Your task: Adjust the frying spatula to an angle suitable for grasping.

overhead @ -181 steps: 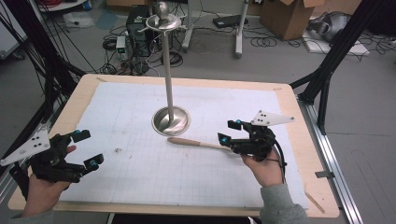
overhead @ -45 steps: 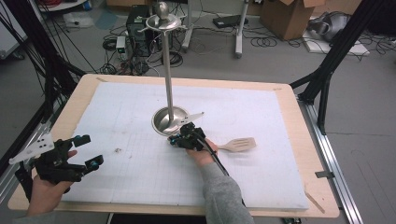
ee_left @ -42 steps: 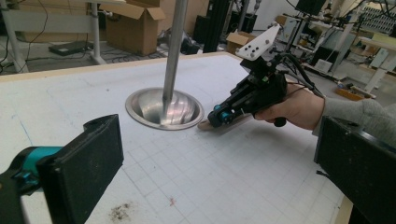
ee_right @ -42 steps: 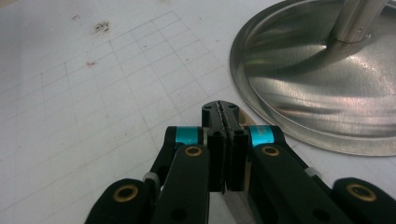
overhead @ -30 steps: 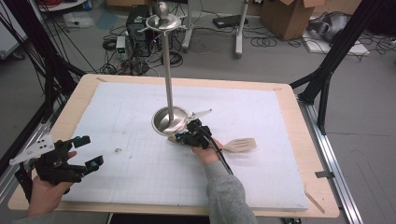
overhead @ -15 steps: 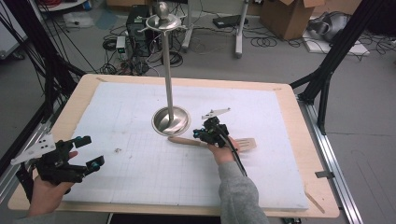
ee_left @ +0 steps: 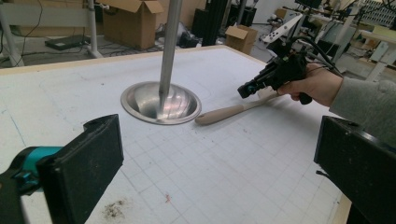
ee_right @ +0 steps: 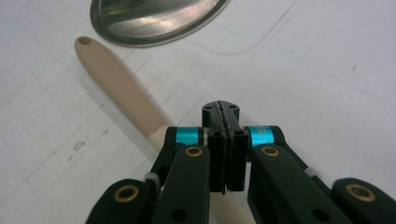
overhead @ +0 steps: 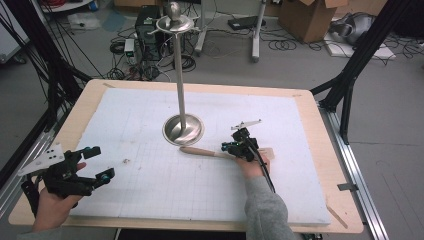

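A wooden spatula [overhead: 200, 151] lies flat on the white gridded mat, its handle end close to the round base of the metal stand [overhead: 183, 131]. My right gripper [overhead: 226, 146] hovers over the middle of the spatula, jaws pressed together with nothing between them. In the right gripper view the handle [ee_right: 116, 88] runs under the shut right gripper [ee_right: 221, 107] toward the stand base [ee_right: 154, 18]. My left gripper [overhead: 100, 162] rests at the mat's near left corner, open and empty. Its view looks past the left gripper [ee_left: 219, 163] to the spatula [ee_left: 229, 112] and the right gripper [ee_left: 245, 89].
The stand's tall pole [overhead: 179, 75] rises from the mat's middle to a small dish at the top. The mat [overhead: 150, 200] covers most of a wooden tabletop [overhead: 340, 220]. A thin wooden stick [overhead: 334, 216] lies at the near right corner. Black frame legs flank the table.
My right gripper has slid to the right along the spatula, away from the stand base, staying shut. The handle end is uncovered now. The left gripper has kept still.
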Motion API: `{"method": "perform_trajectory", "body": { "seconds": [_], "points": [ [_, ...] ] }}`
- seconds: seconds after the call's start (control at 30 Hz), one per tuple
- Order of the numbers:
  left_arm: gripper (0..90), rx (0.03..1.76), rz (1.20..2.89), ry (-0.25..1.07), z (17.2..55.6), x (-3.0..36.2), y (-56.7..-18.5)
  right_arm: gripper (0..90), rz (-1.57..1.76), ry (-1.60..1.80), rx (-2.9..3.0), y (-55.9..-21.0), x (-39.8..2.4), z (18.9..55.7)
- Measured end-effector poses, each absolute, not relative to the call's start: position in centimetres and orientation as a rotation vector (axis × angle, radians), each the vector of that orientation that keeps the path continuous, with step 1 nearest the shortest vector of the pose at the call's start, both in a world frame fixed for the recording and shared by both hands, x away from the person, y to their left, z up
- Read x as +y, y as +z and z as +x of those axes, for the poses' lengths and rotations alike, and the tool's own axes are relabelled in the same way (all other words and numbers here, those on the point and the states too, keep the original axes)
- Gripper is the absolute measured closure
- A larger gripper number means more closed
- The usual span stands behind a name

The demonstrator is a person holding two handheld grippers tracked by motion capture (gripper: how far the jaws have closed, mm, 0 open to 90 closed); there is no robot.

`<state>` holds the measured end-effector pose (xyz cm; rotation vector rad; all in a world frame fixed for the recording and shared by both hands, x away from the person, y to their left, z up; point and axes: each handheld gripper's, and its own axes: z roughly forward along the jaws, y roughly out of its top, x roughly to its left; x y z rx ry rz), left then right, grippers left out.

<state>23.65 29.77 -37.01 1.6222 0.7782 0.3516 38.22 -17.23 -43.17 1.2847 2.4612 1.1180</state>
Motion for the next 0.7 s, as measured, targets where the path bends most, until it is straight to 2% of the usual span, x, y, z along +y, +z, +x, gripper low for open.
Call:
{"method": "perform_trajectory", "body": {
  "seconds": [0.27,0.7],
  "points": [
    [1.8,0.778,1.622,0.349,23.7,29.8,-37.0,90.0,1.277,1.02,2.486,-43.6,-16.9,37.8],
    [1.8,0.778,1.621,0.35,23.7,29.7,-37.0,90.0,1.295,1.075,2.465,-43.7,-17.9,36.4]
  ]
}}
